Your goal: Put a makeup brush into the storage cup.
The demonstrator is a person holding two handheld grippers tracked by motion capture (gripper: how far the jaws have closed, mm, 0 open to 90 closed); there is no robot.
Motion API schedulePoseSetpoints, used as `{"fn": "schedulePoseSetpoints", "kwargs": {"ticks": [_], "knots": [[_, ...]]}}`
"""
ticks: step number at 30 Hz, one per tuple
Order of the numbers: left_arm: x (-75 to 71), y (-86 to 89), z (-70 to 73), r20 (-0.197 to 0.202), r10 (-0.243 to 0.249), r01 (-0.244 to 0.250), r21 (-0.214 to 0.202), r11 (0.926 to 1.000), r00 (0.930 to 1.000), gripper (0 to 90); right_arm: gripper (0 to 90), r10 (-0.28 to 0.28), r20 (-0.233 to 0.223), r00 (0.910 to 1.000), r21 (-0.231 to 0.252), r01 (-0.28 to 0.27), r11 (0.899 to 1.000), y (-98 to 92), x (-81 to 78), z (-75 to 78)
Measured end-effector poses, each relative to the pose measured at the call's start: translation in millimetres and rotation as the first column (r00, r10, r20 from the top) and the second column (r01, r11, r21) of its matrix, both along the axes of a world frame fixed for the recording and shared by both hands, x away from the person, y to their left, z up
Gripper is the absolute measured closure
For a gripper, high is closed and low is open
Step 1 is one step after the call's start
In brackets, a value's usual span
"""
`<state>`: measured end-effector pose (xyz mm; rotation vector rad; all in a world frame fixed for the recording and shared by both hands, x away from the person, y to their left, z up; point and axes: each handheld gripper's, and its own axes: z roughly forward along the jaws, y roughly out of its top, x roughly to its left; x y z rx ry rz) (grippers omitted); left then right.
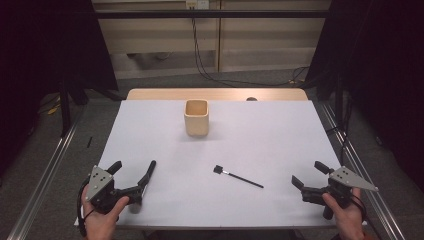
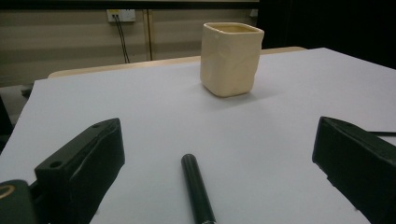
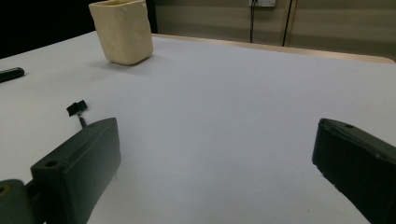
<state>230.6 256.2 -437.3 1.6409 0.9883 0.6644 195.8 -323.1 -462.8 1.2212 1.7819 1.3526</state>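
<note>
A cream square cup [image 1: 196, 117] stands upright on the white table sheet [image 1: 260, 135], toward the back middle. A thin black brush [image 1: 239, 177] lies flat in front of it, head pointing left. A black pen [image 1: 149, 172] lies near the front left. My left gripper [image 1: 131, 176] is open, and the pen [image 2: 196, 186] lies on the sheet between its jaws, untouched, with the cup [image 2: 231, 58] farther ahead. My right gripper [image 1: 308, 174] is open at the front right with nothing between its jaws. The right gripper view has the brush head [image 3: 77, 108], the cup [image 3: 122, 30] and the pen tip [image 3: 11, 73].
The wooden table edge [image 1: 217, 93] runs behind the sheet. Metal rails [image 1: 47, 165] flank the table on both sides. Cables [image 1: 205, 70] hang down the back wall to the floor. Dark curtains close in left and right.
</note>
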Motion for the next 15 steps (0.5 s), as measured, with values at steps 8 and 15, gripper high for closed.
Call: {"fn": "schedulePoseSetpoints", "kwargs": {"ticks": [8,15], "knots": [[1.6,-0.8,0.5,0.0,-0.012,0.012,0.002,0.9999,0.9999,3.2,0.7,-0.016,0.004,0.9999,0.011,0.016,1.0,-2.6,0.4,-0.4],[-1.6,3.2,3.7,-0.017,-0.008,0.008,0.004,1.0,0.9998,3.3,0.5,0.004,0.001,1.0,0.006,-0.004,1.0,0.4,1.3,-0.4]]}}
